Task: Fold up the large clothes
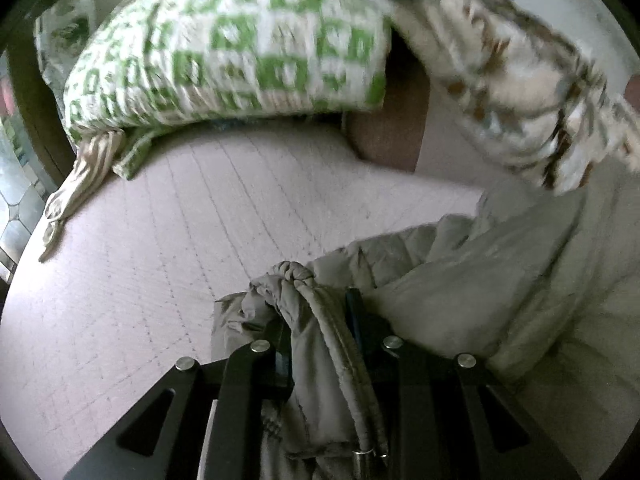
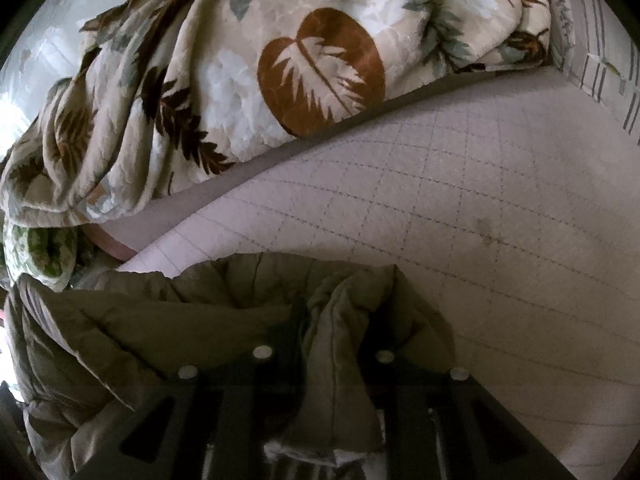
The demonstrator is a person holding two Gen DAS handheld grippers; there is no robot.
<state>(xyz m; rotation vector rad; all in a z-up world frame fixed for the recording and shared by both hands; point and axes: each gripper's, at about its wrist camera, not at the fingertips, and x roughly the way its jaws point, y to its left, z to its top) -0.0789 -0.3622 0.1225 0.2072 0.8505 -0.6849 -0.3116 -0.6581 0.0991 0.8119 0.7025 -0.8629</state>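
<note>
A large grey-green quilted garment (image 1: 460, 280) lies on a pale pink quilted bed cover (image 1: 180, 248). My left gripper (image 1: 320, 320) is shut on a bunched, piped edge of the garment; the cloth fills the space between the black fingers and hangs down over them. In the right wrist view my right gripper (image 2: 332, 340) is shut on another fold of the same garment (image 2: 160, 320), which spreads to the left and hides the fingertips. The bed cover (image 2: 480, 220) lies bare ahead and to the right.
A green-and-white patterned pillow (image 1: 224, 48) lies at the far side of the bed with a beige cloth strip (image 1: 76, 188) below it. A cream blanket with brown leaf print (image 2: 240, 80) is heaped at the back; it also shows in the left wrist view (image 1: 520, 72).
</note>
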